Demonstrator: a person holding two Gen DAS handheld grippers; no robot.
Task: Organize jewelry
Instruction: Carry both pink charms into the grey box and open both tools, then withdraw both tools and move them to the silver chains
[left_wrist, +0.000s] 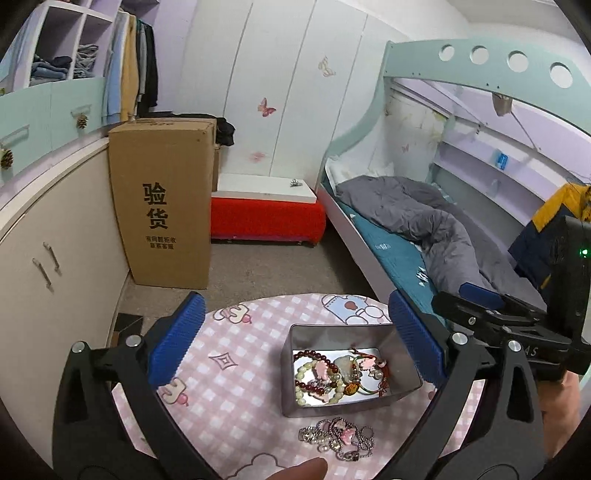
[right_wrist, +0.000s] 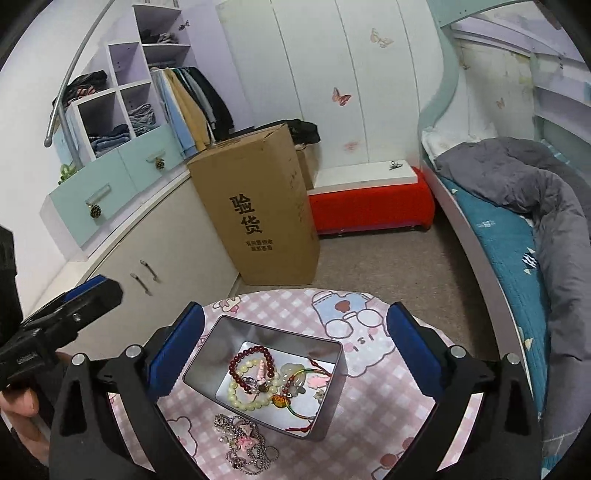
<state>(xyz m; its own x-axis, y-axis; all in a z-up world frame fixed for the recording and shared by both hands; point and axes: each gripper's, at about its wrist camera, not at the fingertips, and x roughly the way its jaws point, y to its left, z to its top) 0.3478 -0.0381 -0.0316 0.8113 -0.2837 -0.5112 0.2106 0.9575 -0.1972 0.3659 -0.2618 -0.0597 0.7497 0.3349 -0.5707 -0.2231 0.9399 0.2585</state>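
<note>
A grey metal tin (left_wrist: 288, 373) (right_wrist: 334, 398) stands open on a round table with a pink checked cloth (left_wrist: 236, 402) (right_wrist: 369, 406). Inside lie several bracelets (left_wrist: 325, 374) (right_wrist: 255, 380): dark red beads, pale beads, red cords. A tangle of silver chains with pink charms (left_wrist: 338, 437) (right_wrist: 242, 441) lies on the cloth just in front of the tin. My left gripper (left_wrist: 295, 339) is open and empty above the tin. My right gripper (right_wrist: 295, 339) is open and empty above the tin; it also shows at the right of the left wrist view (left_wrist: 480, 299).
A tall cardboard box (left_wrist: 162, 206) (right_wrist: 258, 210) stands on the floor beyond the table beside a cream cabinet (left_wrist: 44, 266). A red bench (left_wrist: 266, 218) sits at the back wall. A bed with a grey duvet (left_wrist: 424, 221) (right_wrist: 535, 206) runs along the right.
</note>
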